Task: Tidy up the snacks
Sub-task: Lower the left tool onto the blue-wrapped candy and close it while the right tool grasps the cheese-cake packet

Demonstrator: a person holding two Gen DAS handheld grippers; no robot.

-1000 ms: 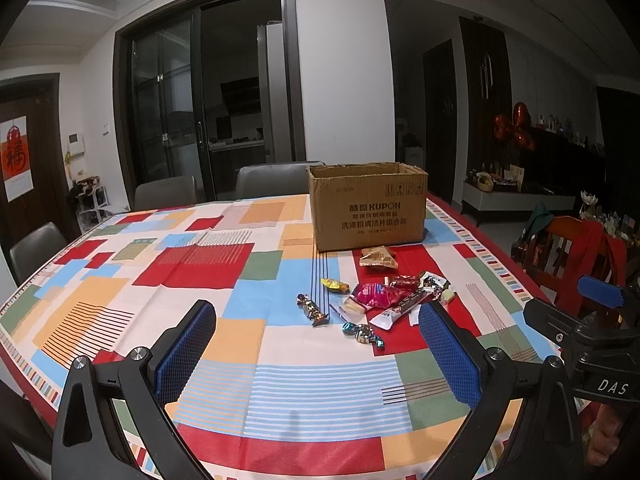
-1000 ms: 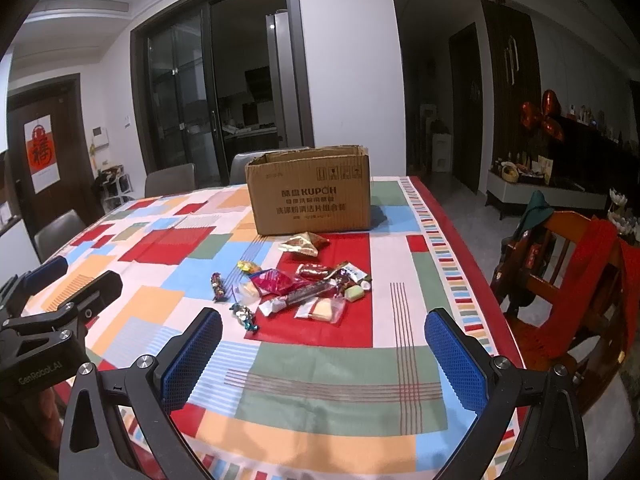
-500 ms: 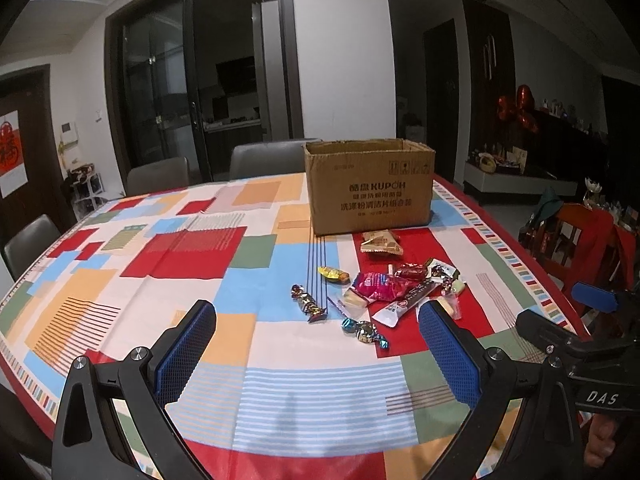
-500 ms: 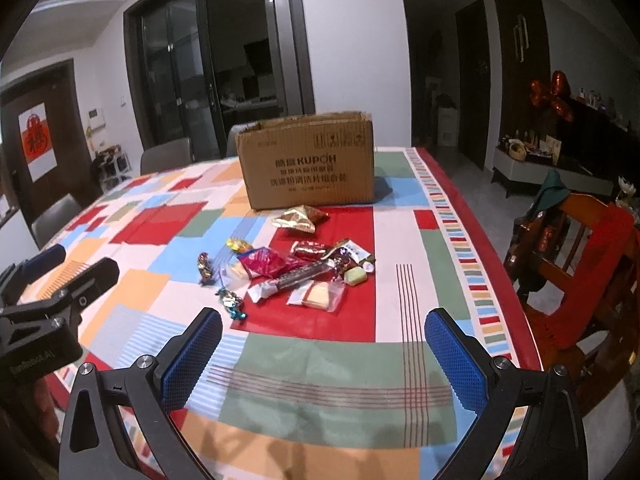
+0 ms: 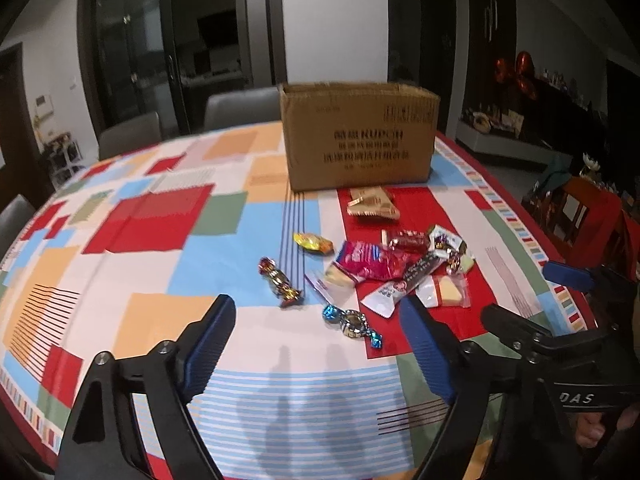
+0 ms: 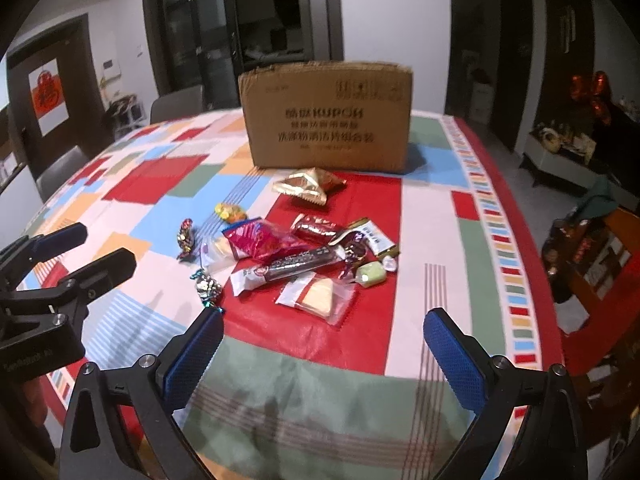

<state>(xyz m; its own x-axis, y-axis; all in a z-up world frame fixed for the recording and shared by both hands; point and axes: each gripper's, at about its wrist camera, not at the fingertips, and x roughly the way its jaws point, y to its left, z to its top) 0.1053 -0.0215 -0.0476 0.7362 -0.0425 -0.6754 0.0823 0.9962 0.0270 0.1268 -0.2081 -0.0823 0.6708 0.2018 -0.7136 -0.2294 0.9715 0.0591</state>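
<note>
Both the left gripper (image 5: 318, 344) and the right gripper (image 6: 322, 354) are held wide apart, empty. Mixed wrapped snacks (image 6: 296, 252) are heaped at 12 o'clock; farther, the brown cardboard box (image 6: 326, 116) hides its interior, print blurred.

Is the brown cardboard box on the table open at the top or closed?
Open, it seems: the brown cardboard box stands upright and its far top rim shows behind the front wall, with no flaps over it. Its inside is hidden, so full or empty: cannot tell.
</note>
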